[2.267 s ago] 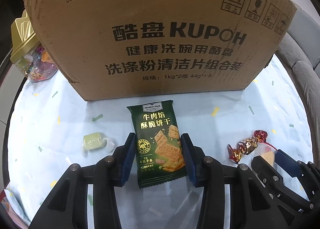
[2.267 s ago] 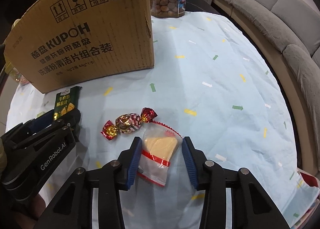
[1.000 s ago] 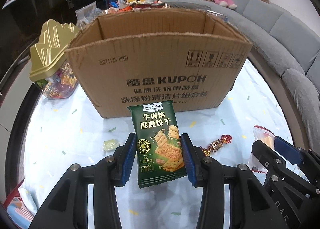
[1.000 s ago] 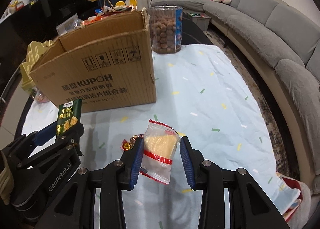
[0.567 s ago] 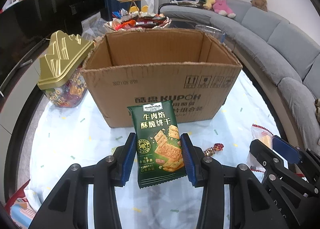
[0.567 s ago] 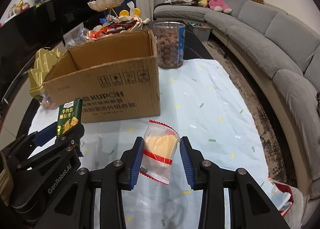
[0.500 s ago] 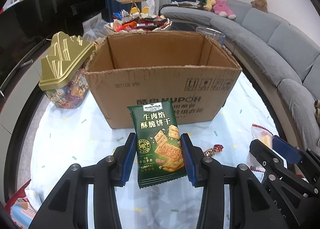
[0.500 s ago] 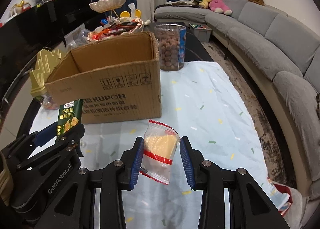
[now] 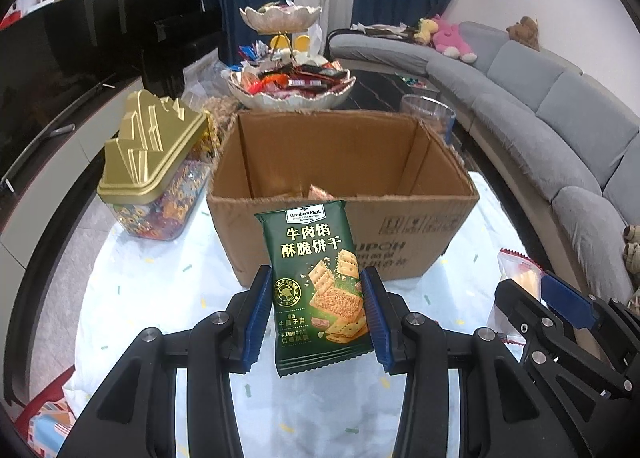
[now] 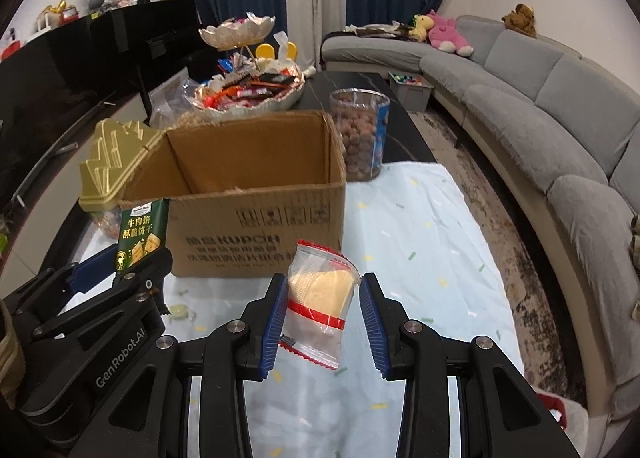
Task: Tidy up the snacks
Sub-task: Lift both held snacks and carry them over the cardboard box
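Note:
My left gripper is shut on a green cracker packet, held upright in the air in front of the open cardboard box. My right gripper is shut on a clear pouch with a yellow snack and red band, also lifted above the table. In the right wrist view the box stands ahead to the left, and the left gripper with the green packet shows at the left edge. Inside the box a small orange wrapper peeks over the near wall.
A gold-lidded candy jar stands left of the box. A tiered shell dish of sweets sits behind it, and a clear jar of brown balls at the box's right rear. A pale wrapped candy lies on the light tablecloth. A grey sofa curves along the right.
Both grippers have risen with their snacks, so the box's open top and inside now show. The grips are unchanged.

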The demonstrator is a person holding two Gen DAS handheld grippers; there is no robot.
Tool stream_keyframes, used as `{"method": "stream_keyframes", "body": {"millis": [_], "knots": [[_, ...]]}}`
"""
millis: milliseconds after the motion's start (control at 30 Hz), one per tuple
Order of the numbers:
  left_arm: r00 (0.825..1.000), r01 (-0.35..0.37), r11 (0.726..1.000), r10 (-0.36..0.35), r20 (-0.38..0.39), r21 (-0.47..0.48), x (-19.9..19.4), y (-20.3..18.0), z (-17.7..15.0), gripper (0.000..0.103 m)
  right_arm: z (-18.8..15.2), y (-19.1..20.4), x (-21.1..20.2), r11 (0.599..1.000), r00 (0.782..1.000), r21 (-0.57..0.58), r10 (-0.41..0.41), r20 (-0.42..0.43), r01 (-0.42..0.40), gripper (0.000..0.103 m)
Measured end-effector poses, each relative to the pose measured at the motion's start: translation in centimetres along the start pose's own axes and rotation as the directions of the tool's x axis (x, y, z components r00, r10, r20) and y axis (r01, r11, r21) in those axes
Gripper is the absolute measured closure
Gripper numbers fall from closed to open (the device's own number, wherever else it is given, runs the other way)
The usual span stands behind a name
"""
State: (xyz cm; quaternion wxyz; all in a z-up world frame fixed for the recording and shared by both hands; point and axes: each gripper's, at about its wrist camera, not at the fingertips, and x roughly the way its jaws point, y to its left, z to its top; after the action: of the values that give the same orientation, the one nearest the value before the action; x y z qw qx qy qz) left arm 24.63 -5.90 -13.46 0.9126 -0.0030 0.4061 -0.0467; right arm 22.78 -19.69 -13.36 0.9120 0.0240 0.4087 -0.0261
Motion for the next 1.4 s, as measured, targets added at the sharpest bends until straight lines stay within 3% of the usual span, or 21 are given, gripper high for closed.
{"method": "stream_keyframes", "body": {"millis": [667, 1400], "knots": [[0.999, -0.004, 1.000, 0.004, 0.048, -0.010, -1.3, 0.9, 4.7, 0.059, 5.3, 1.8, -1.4, 0.999, 0.997, -0.023, 0.024, 0.071, -0.023, 0.064], [0.999, 0.001, 1.000, -0.001, 0.048, -0.004, 1.2, 1.6, 8.9, 0.059, 10.5, 2.8, 0.9, 0.998, 0.993, -0.045, 0.042, 0.106, -0.038, 0.064]]}}
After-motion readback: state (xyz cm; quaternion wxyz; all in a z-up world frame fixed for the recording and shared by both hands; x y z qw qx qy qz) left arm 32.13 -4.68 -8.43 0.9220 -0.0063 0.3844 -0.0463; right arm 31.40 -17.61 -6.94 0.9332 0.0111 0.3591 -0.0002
